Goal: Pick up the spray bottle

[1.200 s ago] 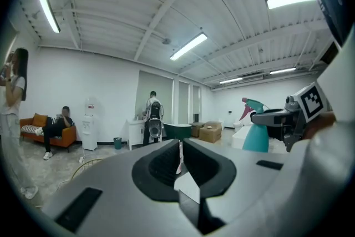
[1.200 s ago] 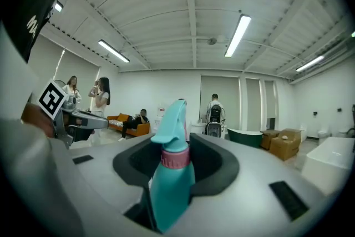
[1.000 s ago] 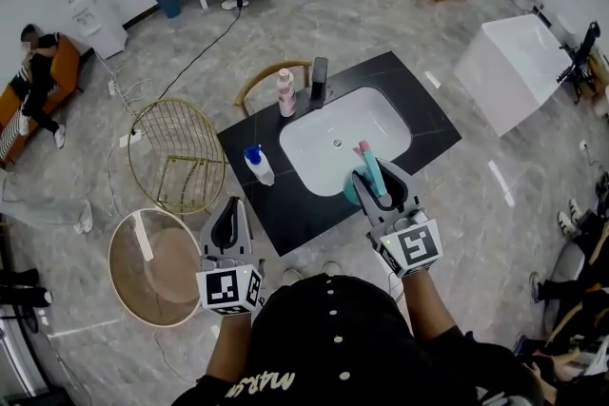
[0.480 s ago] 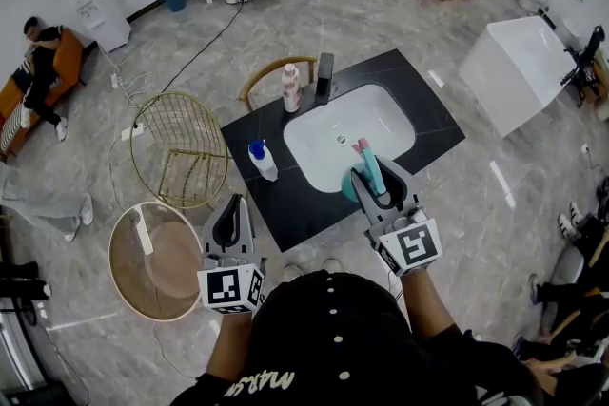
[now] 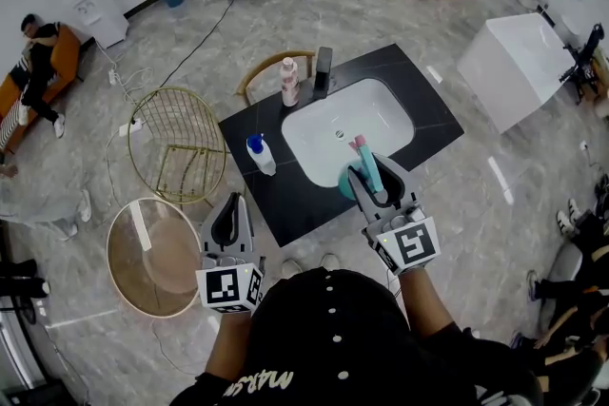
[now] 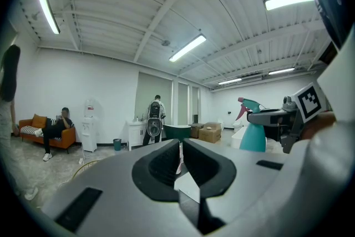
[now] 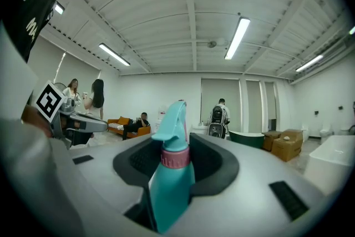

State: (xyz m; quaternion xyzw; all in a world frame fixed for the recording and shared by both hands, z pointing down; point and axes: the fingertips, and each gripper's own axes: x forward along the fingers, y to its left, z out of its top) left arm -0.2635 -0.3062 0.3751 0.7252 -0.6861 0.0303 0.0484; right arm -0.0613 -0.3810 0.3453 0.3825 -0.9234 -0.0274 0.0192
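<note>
The spray bottle [image 5: 365, 170] is teal with a pink collar and trigger. It hangs above the front rim of the white sink, clear of the counter. My right gripper [image 5: 371, 168] is shut on its neck, and the right gripper view shows the bottle [image 7: 169, 186] upright between the dark pads of that gripper [image 7: 176, 161]. My left gripper [image 5: 228, 219] hovers off the counter's front left corner, jaws together with nothing between them. In the left gripper view that gripper [image 6: 181, 161] points level, and the held bottle [image 6: 252, 133] shows at the right.
A black counter [image 5: 276, 204] carries a white sink basin [image 5: 324, 143], a black faucet [image 5: 323, 71], a pink bottle [image 5: 288, 81] and a white bottle with a blue cap [image 5: 259, 157]. A gold wire chair [image 5: 176, 143] and a round glass table [image 5: 152, 257] stand to the left.
</note>
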